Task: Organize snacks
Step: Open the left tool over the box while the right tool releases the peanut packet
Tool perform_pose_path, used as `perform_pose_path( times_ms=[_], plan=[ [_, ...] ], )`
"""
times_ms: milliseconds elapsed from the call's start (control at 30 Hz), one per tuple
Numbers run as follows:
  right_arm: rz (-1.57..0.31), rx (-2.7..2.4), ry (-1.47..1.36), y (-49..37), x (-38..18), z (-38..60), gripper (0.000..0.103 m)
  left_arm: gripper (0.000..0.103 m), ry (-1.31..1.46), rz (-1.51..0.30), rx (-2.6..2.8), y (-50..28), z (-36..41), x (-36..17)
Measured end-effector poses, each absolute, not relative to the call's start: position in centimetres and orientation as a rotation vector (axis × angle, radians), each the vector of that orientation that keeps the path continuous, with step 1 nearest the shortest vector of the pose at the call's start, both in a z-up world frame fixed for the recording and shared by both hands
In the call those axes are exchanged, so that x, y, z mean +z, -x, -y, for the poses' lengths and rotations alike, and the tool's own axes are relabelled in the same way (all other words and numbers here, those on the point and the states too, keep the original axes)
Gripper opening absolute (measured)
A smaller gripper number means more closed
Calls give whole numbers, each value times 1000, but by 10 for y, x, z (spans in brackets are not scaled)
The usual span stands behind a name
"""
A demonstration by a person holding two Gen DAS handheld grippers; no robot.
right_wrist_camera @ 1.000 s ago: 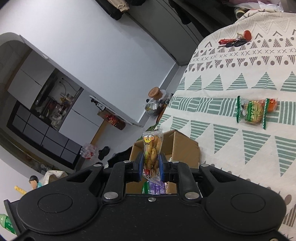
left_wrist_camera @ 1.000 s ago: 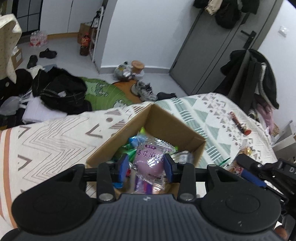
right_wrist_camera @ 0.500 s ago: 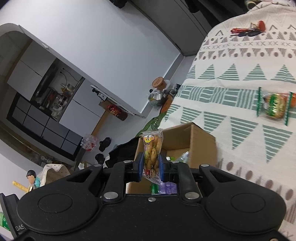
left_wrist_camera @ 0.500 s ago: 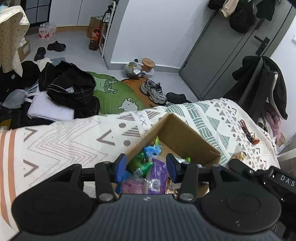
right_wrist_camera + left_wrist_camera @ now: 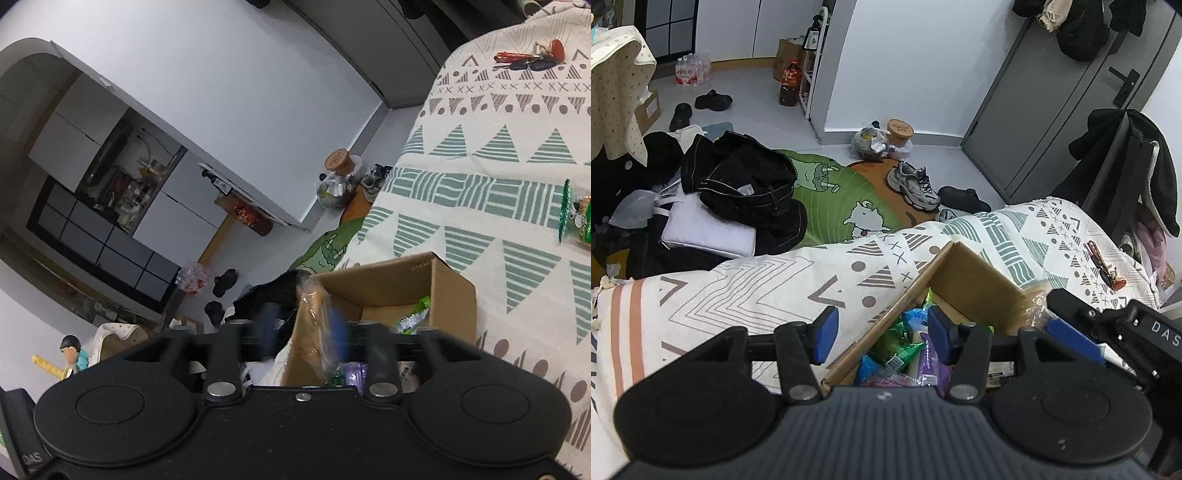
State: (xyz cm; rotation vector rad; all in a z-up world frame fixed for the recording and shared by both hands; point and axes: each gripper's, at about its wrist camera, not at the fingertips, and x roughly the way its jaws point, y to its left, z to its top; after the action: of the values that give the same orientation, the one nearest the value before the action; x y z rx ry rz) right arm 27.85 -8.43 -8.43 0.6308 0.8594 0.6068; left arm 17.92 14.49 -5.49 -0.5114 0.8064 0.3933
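An open cardboard box (image 5: 979, 284) sits on the patterned bedspread (image 5: 738, 280), holding green, blue and purple snack packets (image 5: 901, 347). My left gripper (image 5: 882, 332) hangs open and empty over the box's near left corner. My right gripper (image 5: 1075, 332) comes in from the right beside the box. In the right wrist view the right gripper (image 5: 302, 326) is blurred, with its blue fingers (image 5: 267, 325) spread apart. A yellow biscuit-stick packet (image 5: 314, 317), also blurred, tilts between them above the box (image 5: 454, 295). It leans toward the right finger and is clear of the left one.
A green-wrapped snack (image 5: 580, 221) lies on the bedspread to the right of the box. Red keys (image 5: 528, 61) rest farther back. Past the bed's edge the floor holds a green rug (image 5: 827, 192), dark clothes (image 5: 746, 184) and sneakers (image 5: 916, 184).
The left gripper let the purple packet go into the box, then rose and drew back to the left. The right gripper moved over the box and its fingers spread off the biscuit packet.
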Motion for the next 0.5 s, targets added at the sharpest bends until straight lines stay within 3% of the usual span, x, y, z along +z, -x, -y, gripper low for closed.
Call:
perform_pose_path(
  times_ms=[200,500],
  plan=[
    [-858,585,-643,-268,-79,100,58,70,505,-794,400,-173,-136,-49],
    [-835,509,-581,-254,-62,136,62,85,483,-767,376,-168,-110,-32]
  ],
)
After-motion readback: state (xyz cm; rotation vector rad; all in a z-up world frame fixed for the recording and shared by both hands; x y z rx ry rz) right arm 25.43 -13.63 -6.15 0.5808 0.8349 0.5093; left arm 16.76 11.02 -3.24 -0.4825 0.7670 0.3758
